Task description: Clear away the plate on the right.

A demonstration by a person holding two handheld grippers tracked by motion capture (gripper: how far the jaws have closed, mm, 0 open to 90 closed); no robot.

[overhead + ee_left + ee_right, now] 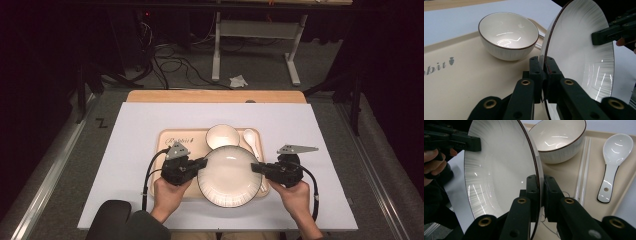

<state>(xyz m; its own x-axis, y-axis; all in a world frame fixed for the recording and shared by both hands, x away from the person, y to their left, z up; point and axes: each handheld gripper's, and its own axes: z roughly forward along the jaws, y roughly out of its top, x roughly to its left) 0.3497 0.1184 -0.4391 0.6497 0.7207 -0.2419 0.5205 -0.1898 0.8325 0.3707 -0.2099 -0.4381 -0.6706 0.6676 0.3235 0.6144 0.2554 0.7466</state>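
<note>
A large white plate with a dark rim lies over the front of a beige tray. My left gripper is shut on the plate's left rim, and my right gripper is shut on its right rim. In the left gripper view the plate stands edge-on between my jaws, with the other gripper pinching its far edge. The right gripper view shows the same plate clamped between my jaws.
A small white bowl sits at the tray's back middle, with a white ceramic spoon and white chopsticks to its right. The tray rests on a white board over a wooden table.
</note>
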